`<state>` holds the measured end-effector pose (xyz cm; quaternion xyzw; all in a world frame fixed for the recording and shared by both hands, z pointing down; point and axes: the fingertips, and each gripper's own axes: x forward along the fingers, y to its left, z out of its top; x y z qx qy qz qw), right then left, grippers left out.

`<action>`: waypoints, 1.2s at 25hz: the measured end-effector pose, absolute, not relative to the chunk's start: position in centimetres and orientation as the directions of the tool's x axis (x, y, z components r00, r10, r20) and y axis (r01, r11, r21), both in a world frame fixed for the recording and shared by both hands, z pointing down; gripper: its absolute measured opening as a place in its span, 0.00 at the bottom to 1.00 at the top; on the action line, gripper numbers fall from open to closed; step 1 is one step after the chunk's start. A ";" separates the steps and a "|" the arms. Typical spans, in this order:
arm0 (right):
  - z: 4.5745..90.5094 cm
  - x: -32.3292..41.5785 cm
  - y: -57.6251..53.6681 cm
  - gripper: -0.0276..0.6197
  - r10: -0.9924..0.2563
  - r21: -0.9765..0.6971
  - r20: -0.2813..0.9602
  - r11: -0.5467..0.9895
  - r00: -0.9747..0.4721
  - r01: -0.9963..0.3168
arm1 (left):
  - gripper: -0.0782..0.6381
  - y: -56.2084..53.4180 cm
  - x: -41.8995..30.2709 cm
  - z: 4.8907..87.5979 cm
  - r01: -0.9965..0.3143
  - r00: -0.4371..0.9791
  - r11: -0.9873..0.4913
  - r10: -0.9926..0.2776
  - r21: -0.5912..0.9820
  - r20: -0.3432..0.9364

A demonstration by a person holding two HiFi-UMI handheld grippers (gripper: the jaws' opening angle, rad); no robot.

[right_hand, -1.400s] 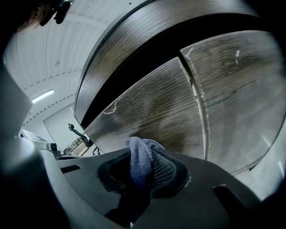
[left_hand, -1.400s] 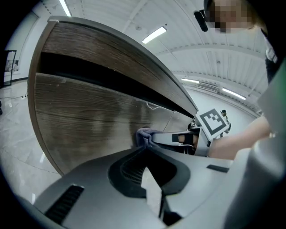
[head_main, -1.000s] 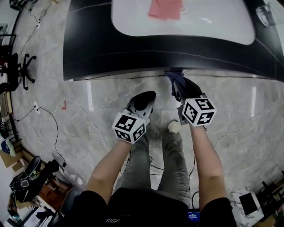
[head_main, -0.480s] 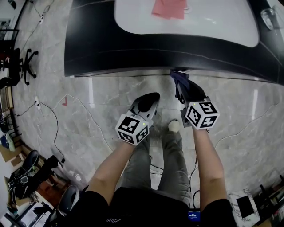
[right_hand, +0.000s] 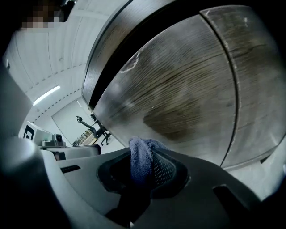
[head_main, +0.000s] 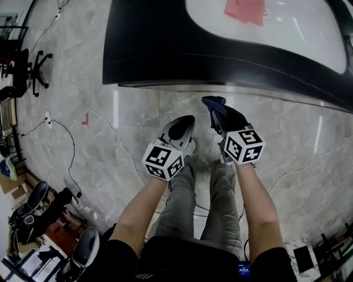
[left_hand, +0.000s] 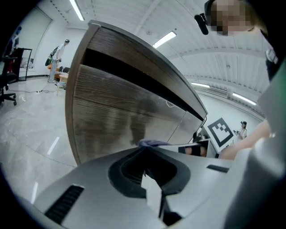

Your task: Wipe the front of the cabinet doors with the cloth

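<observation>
Head view: your right gripper (head_main: 217, 112) holds the dark blue cloth (head_main: 212, 102) low, near the cabinet (head_main: 165, 55). Left gripper view: your left gripper (left_hand: 145, 154) has its jaws together with nothing between them. Right gripper view: jaws clamp the cloth, facing the cabinet doors (right_hand: 187, 89).

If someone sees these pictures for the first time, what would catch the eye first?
The dark blue cloth clamped in the right gripper, close to the wood-grain cabinet door. Then the pink cloth on the white countertop, at the head view's top. The left gripper is shut and empty.
</observation>
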<state>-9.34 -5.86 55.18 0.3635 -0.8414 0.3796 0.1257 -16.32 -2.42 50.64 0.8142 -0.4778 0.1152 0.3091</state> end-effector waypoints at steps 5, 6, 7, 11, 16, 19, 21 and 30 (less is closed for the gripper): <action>56.8 -15.1 -5.5 0.17 -0.474 -0.565 0.485 0.472 -0.735 -0.677 | 0.12 -2.0 -21.9 52.8 -0.878 0.462 -0.293 -0.724 0.378 0.512; 57.1 -16.3 -5.4 0.17 -0.465 -0.567 0.487 0.476 -0.739 -0.672 | 0.12 -1.8 -23.0 53.2 -0.882 0.452 -0.278 -0.729 0.380 0.515; 57.4 -17.5 -5.2 0.17 -0.455 -0.568 0.490 0.481 -0.744 -0.668 | 0.12 -1.7 -24.1 53.5 -0.885 0.443 -0.265 -0.733 0.383 0.516; 58.6 -21.6 -5.2 0.17 -0.422 -0.572 0.501 0.494 -0.756 -0.655 | 0.12 -1.2 -27.6 54.5 -0.892 0.422 -0.237 -0.739 0.384 0.525; 60.0 -25.2 -5.5 0.17 -0.398 -0.568 0.518 0.503 -0.757 -0.652 | 0.12 -0.4 -30.9 56.1 -0.899 0.402 -0.205 -0.735 0.386 0.547; 60.8 -26.6 -5.9 0.17 -0.397 -0.565 0.528 0.496 -0.751 -0.659 | 0.12 0.0 -32.3 56.9 -0.901 0.401 -0.206 -0.729 0.382 0.555; 61.5 -27.0 -6.3 0.17 -0.397 -0.553 0.539 0.499 -0.743 -0.668 | 0.12 0.1 -32.9 57.4 -0.903 0.399 -0.205 -0.727 0.378 0.559; 62.4 -25.2 -8.0 0.17 -0.429 -0.516 0.556 0.493 -0.712 -0.701 | 0.12 -1.7 -32.8 58.2 -0.903 0.408 -0.229 -0.724 0.364 0.557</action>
